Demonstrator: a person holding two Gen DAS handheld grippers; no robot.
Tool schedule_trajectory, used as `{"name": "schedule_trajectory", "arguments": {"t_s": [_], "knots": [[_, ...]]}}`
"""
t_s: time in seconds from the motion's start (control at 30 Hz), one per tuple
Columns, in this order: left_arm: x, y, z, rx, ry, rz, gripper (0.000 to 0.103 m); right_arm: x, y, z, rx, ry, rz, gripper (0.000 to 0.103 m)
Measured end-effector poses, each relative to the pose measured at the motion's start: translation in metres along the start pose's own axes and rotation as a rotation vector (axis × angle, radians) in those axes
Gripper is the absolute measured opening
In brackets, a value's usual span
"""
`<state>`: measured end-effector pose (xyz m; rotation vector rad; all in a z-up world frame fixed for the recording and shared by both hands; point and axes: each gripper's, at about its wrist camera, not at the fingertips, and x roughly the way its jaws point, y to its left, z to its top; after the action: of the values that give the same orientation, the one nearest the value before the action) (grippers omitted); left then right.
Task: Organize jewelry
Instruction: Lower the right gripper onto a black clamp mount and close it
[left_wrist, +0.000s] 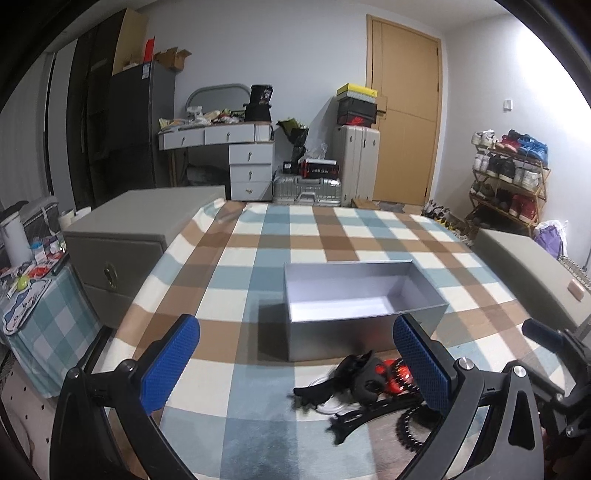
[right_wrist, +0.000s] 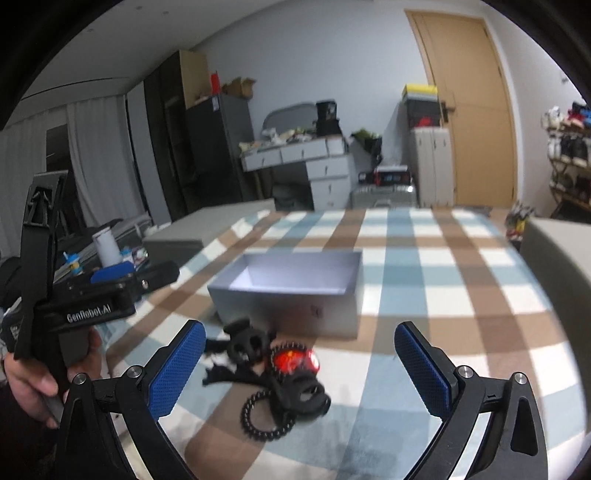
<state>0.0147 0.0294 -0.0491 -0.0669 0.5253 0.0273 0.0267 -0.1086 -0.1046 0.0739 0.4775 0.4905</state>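
Note:
A pile of jewelry (right_wrist: 275, 365) lies on the checked cloth in front of an open grey box (right_wrist: 295, 291): black hair clips, a red beaded piece (right_wrist: 293, 360) and a black bead bracelet (right_wrist: 264, 417). My right gripper (right_wrist: 299, 363) hangs open just above the pile, nothing between its blue pads (right_wrist: 177, 369). In the left wrist view the pile (left_wrist: 364, 384) sits beside the right pad (left_wrist: 421, 363), and the empty box (left_wrist: 354, 295) stands behind it. My left gripper (left_wrist: 297, 363) is open and holds nothing. The left gripper body (right_wrist: 88, 295) shows at the left, held by a hand.
The cloth-covered table (left_wrist: 258, 258) stretches back to its far edge. Grey upholstered pieces flank it at left (left_wrist: 122, 243) and right (left_wrist: 535, 266). A cluttered side table (left_wrist: 29, 280) stands at the far left. Beyond are drawers, suitcases, a door and a shoe rack.

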Motion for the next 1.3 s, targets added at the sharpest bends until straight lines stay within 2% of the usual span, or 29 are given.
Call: {"name": "schedule_trajectory", "arguments": {"t_s": [0.23,0.37,0.47,0.53,0.87,0.97,1.2,1.3], "knots": [[0.006,0.008,-0.010,-0.006,0.036,0.020,0.102,0.018,-0.001,-0.021,-0.003,0.100,0.046,0.085],[0.009,0.009,-0.014,-0.005,0.052,0.021,0.102,0.023,0.002,-0.029,-0.019,0.126,0.052,0.076],[0.009,0.009,-0.017,0.000,0.058,0.019,0.102,0.026,0.000,-0.033,-0.020,0.137,0.033,0.074],[0.010,0.009,-0.017,0.001,0.060,0.017,0.102,0.031,-0.004,-0.034,0.000,0.157,0.032,0.074],[0.016,0.009,-0.017,0.006,0.068,0.010,0.102,0.050,-0.020,-0.041,0.107,0.244,0.075,0.054],[0.016,0.009,-0.017,0.004,0.068,0.009,0.102,0.050,-0.022,-0.043,0.132,0.243,0.111,0.047],[0.019,0.010,-0.015,0.001,0.075,-0.014,0.102,0.043,-0.023,-0.041,0.128,0.209,0.100,0.046],[0.020,0.011,-0.014,-0.005,0.083,-0.049,0.102,0.036,-0.026,-0.038,0.143,0.178,0.106,0.046]]}}
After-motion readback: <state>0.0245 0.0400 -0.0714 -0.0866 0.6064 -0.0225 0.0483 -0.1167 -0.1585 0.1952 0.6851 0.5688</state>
